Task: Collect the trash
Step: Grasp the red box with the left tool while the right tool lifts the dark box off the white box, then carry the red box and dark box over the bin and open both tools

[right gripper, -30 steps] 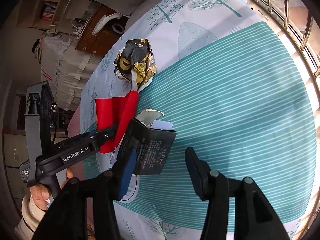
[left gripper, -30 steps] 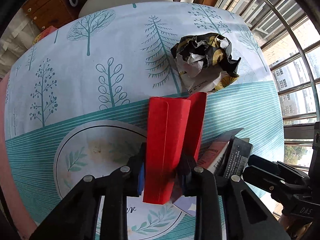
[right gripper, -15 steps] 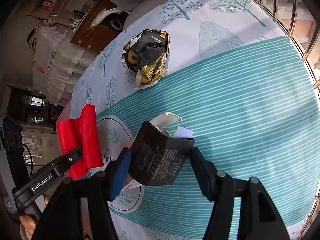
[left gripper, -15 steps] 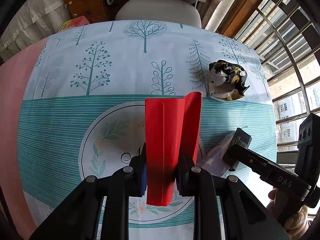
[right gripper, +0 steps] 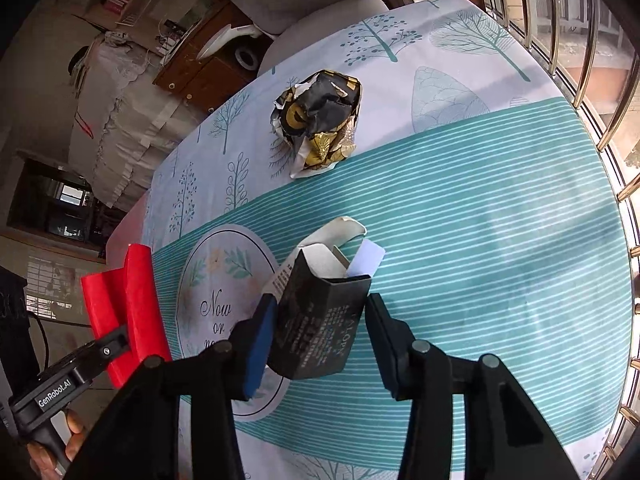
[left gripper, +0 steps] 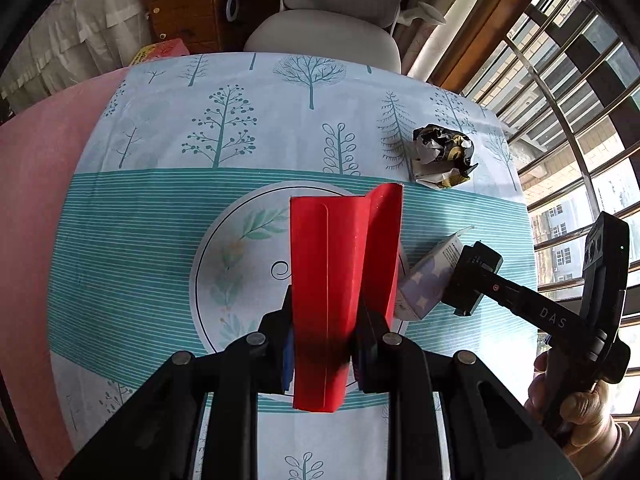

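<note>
Closest in, my left gripper [left gripper: 322,344] is clamped tight on a folded red envelope [left gripper: 344,280], pinched low on its body, the paper standing up out of the jaws clear above the tablecloth [left gripper: 140,240].

My right gripper [right gripper: 320,340] has just been closing, with a small black carton [right gripper: 320,320] between the jaws. The left pad presses its side; the right pad sits at the carton's edge, and I cannot tell if it bears firmly. The carton's top flaps hang open, a white slip showing inside. In the left view it appears tilted, lifted off the cloth.

Farther out, a crumpled black-and-gold wrapper ball [right gripper: 320,120] lies alone on the tree-print band of the cloth, well apart from both grippers. Beyond the table edge, a grey chair [left gripper: 324,36].

My read: two pieces in hand, one still lying loose. No bin is visible in either view. Next move calls for carrying both pieces to wherever the trash goes, keeping the right grip snug, then returning for the ball.
</note>
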